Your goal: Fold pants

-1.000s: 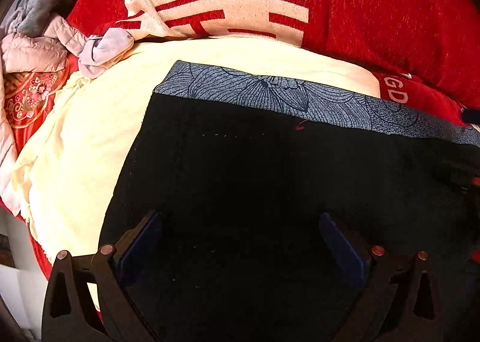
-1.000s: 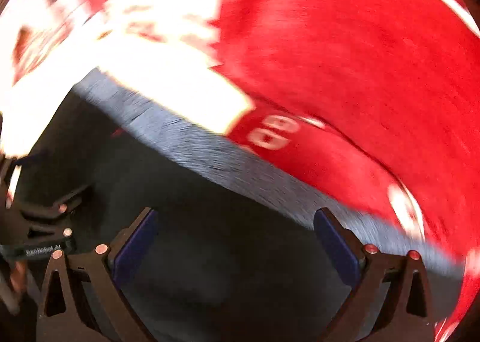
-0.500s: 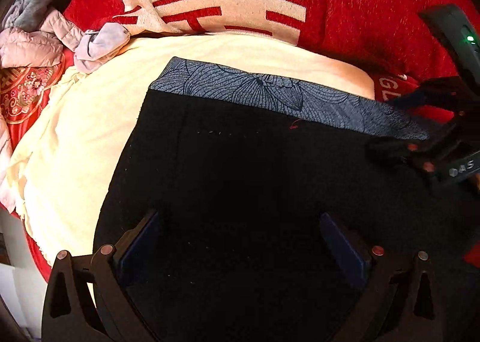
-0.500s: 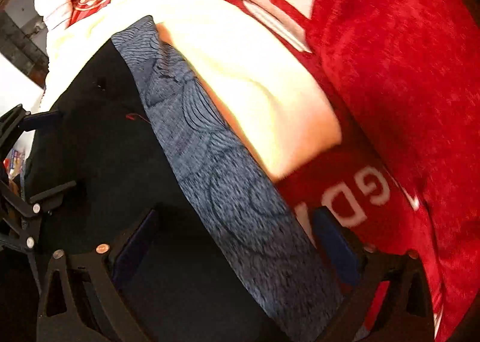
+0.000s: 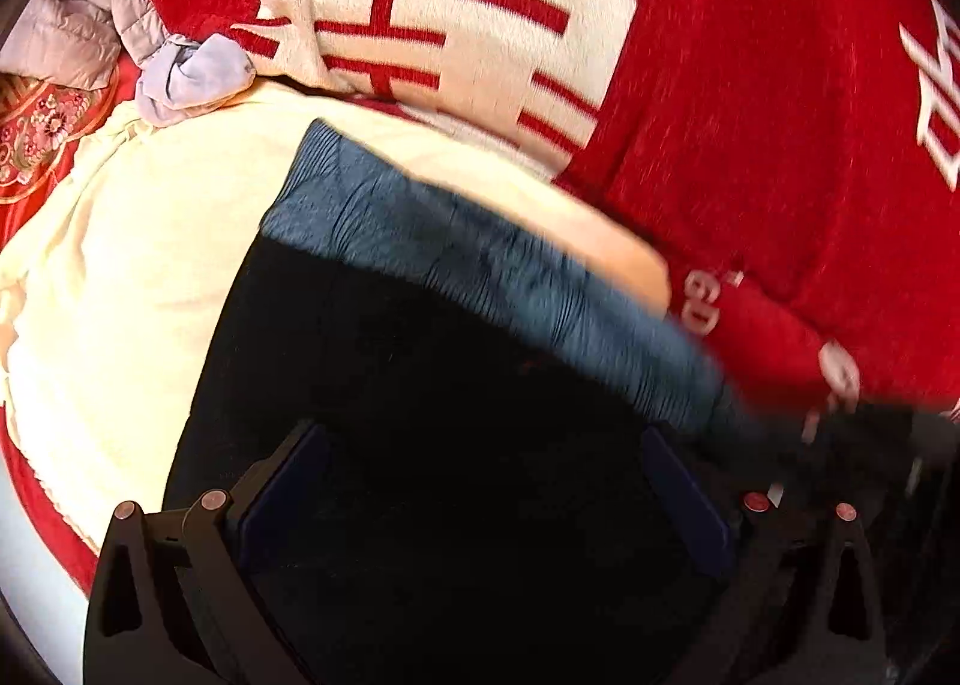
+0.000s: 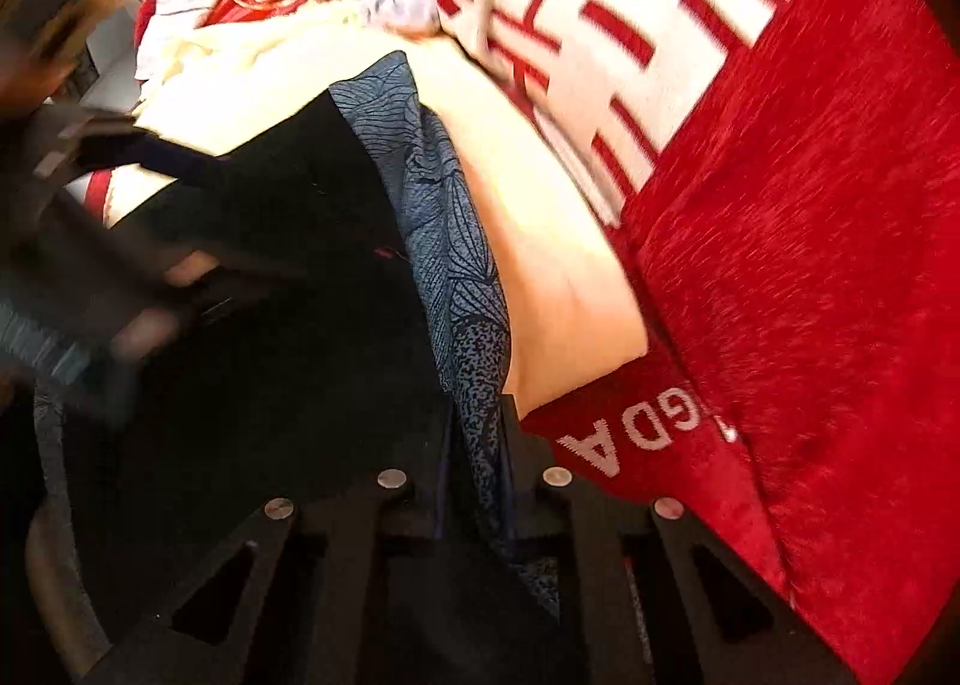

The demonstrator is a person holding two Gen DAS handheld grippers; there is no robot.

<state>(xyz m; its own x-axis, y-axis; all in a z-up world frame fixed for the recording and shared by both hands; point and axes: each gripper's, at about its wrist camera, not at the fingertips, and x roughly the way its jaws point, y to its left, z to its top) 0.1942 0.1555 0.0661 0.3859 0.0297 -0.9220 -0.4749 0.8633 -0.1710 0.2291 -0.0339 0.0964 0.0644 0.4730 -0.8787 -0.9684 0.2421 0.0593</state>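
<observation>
Pants (image 5: 420, 445), black with blue patterned waistband, pinched by right tool (image 6: 480, 481); left tool (image 5: 480, 481) spread.

A fuzzy red blanket with cream characters (image 5: 750, 144) covers the bed; a pale-yellow cloth (image 5: 138, 277) lies on it.

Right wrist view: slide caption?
Right gripper shut on the pants' patterned waistband, over a cream blanket.

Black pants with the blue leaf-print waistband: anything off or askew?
Nothing damaged. The black pants lie flat on the cream blanket. The right gripper is shut on the blue leaf-print waistband at its near end; the left gripper hovers open. A loose lilac cloth sits beyond the blanket.
</observation>
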